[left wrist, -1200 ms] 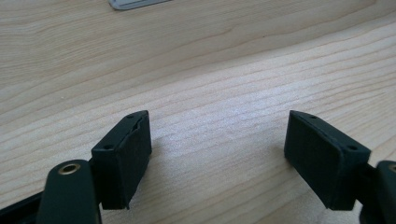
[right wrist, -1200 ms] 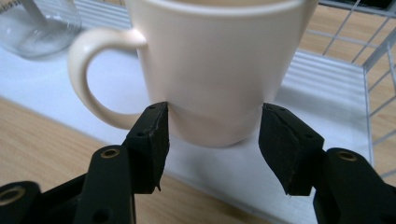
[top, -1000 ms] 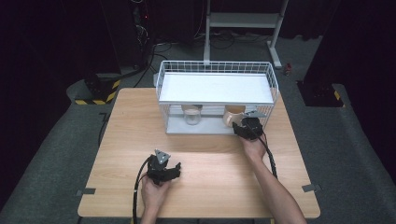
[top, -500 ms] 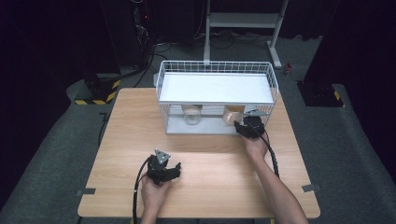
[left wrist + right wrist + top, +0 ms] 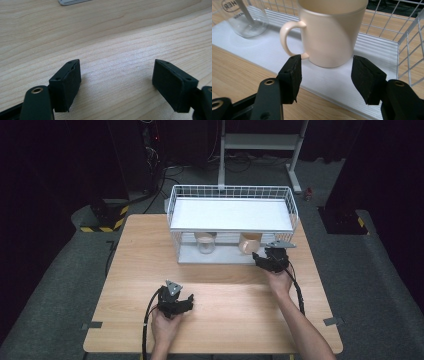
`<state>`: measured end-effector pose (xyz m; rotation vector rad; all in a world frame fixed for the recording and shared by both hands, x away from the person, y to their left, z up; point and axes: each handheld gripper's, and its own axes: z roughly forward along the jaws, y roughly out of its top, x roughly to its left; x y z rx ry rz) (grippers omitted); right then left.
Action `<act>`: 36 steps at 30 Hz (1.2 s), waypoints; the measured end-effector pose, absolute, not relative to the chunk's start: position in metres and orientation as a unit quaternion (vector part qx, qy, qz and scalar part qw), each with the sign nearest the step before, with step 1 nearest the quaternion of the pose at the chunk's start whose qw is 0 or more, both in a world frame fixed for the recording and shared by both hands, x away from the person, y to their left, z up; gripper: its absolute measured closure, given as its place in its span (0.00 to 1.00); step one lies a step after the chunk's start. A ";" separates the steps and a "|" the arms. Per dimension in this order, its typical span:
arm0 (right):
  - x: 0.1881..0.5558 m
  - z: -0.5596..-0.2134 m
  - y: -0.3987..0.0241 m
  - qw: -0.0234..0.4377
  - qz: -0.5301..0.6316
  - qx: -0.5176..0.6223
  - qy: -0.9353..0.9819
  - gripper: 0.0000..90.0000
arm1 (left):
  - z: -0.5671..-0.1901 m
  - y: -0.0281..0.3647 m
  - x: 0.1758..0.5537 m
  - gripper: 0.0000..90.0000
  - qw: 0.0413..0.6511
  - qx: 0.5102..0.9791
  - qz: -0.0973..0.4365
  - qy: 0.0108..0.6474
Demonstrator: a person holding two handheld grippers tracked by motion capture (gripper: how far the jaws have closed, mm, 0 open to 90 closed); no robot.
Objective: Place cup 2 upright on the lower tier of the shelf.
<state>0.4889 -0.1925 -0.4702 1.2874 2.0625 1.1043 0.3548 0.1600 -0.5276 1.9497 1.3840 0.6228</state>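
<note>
A cream mug (image 5: 329,30) stands upright on the white lower shelf (image 5: 242,42) of a wire rack (image 5: 231,202), handle toward the left in the right gripper view. My right gripper (image 5: 325,75) is open just in front of it, jaws level with the mug's base, not touching it. In the high view the mug (image 5: 248,243) sits under the rack's top shelf, with the right gripper (image 5: 263,259) at the rack's front right corner. A clear glass jar (image 5: 244,18) stands left of the mug. My left gripper (image 5: 116,82) rests open over bare wood near the table's front (image 5: 182,302).
The white wire rack takes up the back middle of the wooden table (image 5: 125,265). Its wire side wall (image 5: 412,50) rises close to the right of the mug. Dark floor and equipment surround the table.
The right gripper has edged a little closer to the mug at the rack's front. The left gripper has stayed put.
</note>
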 end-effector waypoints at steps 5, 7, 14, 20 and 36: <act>0.480 -0.467 -0.195 0.231 0.412 0.461 0.751 0.45 | -0.528 0.160 0.355 0.26 0.329 0.745 0.238 0.529; 0.477 -0.467 -0.197 0.230 0.415 0.460 0.751 0.45 | -0.528 0.160 0.355 0.26 0.329 0.745 0.238 0.529; 0.469 -0.464 -0.204 0.227 0.424 0.456 0.749 0.43 | -0.528 0.160 0.355 0.26 0.329 0.745 0.238 0.529; 0.462 -0.461 -0.210 0.222 0.431 0.455 0.747 0.41 | -0.528 0.160 0.355 0.26 0.329 0.745 0.238 0.529; 0.449 -0.456 -0.226 0.216 0.447 0.451 0.742 0.39 | -0.528 0.160 0.355 0.26 0.329 0.745 0.238 0.529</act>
